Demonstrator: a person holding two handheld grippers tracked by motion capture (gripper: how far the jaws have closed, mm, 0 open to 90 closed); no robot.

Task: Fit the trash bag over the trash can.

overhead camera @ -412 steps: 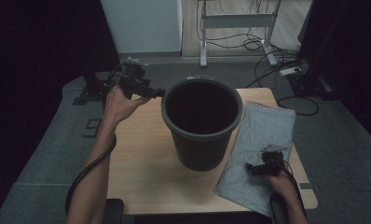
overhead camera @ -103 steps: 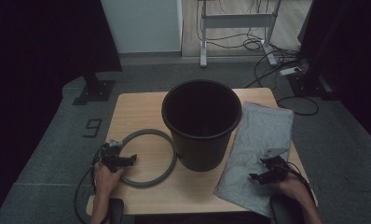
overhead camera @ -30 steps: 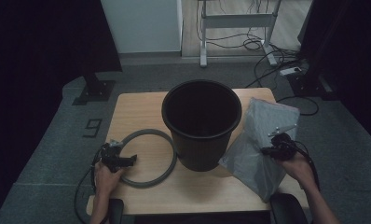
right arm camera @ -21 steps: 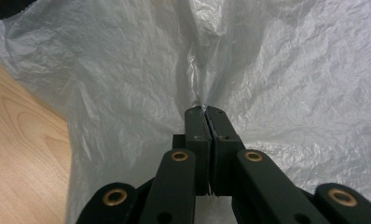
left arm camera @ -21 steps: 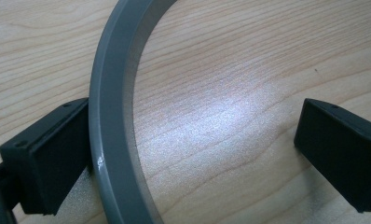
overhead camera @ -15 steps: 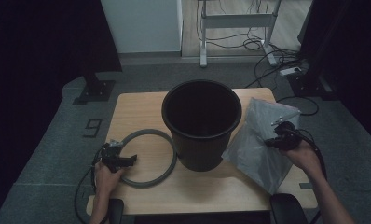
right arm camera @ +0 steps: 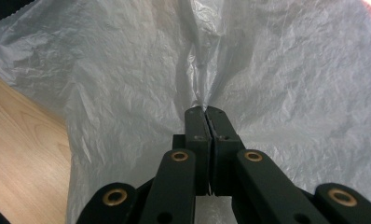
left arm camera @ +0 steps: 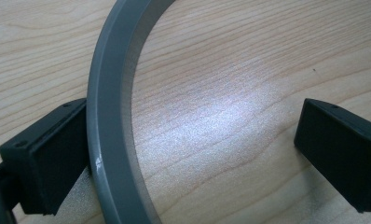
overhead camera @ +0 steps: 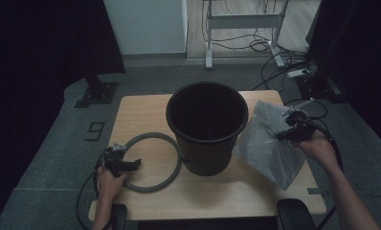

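While the right claw pinches the bag clear of the bench, likely to line the bin, the left claw stands released around the ring, one jaw touching it, beside the bin.

left gripper rests low, jaws wide apart; right gripper raised, jaws pinched together.

Bucket hides part of grey ring & bag's near edge; bucket's inside too dark to read; ring cut off top & bottom in left gripper view.
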